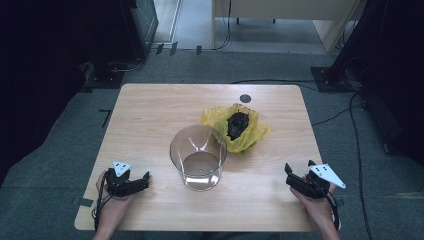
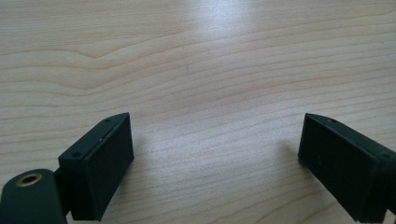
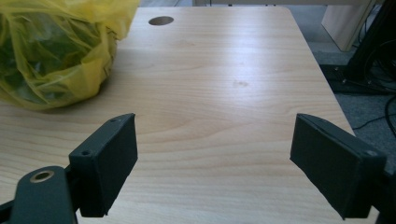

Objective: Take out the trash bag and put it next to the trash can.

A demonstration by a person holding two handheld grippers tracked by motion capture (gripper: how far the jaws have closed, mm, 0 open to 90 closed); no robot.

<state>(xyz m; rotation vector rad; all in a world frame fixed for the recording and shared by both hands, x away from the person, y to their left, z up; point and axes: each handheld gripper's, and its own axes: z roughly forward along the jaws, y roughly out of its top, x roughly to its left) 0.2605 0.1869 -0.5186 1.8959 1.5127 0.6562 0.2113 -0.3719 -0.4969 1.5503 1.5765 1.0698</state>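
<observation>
A clear glass bowl (image 1: 198,156) stands upright at the middle of the wooden table (image 1: 150,115). Just behind it to the right lies a crumpled yellow plastic bag (image 1: 249,135) holding a dark clump (image 1: 237,123). The bag (image 3: 56,51) also fills the upper left of the right gripper view, dark green stuff showing through it. My left gripper (image 1: 142,180) rests near the front left edge, open, jaws wide apart over bare wood (image 2: 215,135). My right gripper (image 1: 292,172) sits at the front right, open (image 3: 215,154) and empty, the bag ahead to its left.
A round dark hole (image 1: 245,98) marks the table's far side, also seen as a hole (image 3: 161,20) in the right gripper view. Cables (image 1: 345,105) run over the grey floor to the right. Dark equipment stands at both sides, and a light cabinet (image 1: 280,10) beyond.
</observation>
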